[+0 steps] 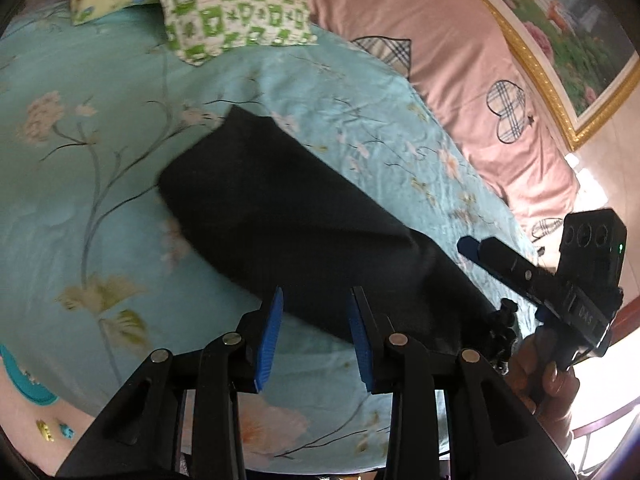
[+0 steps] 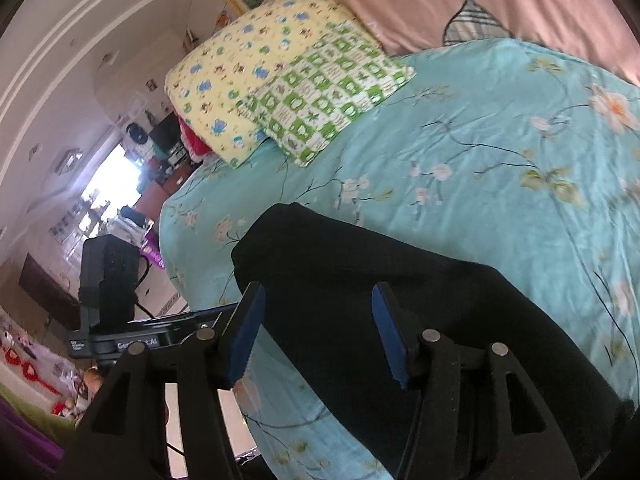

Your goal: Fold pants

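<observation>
L wrist cam had things the R cam lacked: the right gripper (image 1: 466, 246) seen from outside at the right edge, the person's hand (image 1: 548, 380) wrapped on its handle, a gold-framed flower picture (image 1: 560, 40) top right, plus a pink quilt (image 1: 420, 20) w/ plaid hearts along the far side of the bed. R wrist cam gave the opposite side: the left gripper's body showed at its left edge, w/ room clutter and a bright window behind it, and both pillows in full, yellow pillow (image 2: 240, 72) partly under the green checked pillow (image 2: 324, 96). L cam only caught those pillows at its top edge. Fingers: left gripper (image 1: 316, 332) was apart, blue pads w/ a clear gap, nothing between them, hovering over the near edge of the pants (image 1: 288, 216); whether a pad touched the cloth, couldn't tell. Right gripper in its own cam (image 2: 316, 336) was also apart, wide gap, holding nothing, black cloth visible thru the gap below. In L cam its tip sat just beside the pants' right end, contact unclear. Pants: black, lying flat on the teal floral bedsheet (image 1: 80, 200) as one long narrow band running diagonally, far end squared off, edges somewhat blurred. No visible detail like waistband or pockets, too dark.
</observation>
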`<state>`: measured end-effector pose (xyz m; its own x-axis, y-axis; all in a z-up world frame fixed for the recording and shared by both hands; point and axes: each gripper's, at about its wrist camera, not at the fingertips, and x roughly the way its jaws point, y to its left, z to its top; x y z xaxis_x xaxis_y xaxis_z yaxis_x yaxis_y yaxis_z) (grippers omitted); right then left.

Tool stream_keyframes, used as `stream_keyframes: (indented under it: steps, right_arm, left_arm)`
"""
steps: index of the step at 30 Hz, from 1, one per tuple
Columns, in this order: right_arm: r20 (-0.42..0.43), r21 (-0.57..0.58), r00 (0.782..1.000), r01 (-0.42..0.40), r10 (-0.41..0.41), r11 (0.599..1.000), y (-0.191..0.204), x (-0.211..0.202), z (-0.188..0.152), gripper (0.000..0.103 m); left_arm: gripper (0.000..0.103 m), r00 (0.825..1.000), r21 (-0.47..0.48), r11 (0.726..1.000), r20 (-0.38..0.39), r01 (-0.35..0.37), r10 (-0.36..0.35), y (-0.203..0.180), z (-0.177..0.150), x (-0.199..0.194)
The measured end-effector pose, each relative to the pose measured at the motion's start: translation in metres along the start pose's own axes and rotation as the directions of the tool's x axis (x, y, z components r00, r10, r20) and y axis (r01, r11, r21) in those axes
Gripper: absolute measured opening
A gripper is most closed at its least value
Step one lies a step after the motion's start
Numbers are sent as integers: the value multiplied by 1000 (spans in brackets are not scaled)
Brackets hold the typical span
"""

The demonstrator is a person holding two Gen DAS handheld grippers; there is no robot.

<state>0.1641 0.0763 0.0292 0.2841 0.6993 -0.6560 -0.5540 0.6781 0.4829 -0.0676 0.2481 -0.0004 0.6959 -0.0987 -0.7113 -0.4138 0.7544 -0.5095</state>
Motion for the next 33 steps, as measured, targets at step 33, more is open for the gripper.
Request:
stream_keyframes:
  steps: [33]
  right_arm:
    - [-347, -227, 938, -76, -7, 971, 11, 174, 80, 57]
  left_arm:
    - [52, 995, -205, 973, -21, -103, 101, 68, 39, 39]
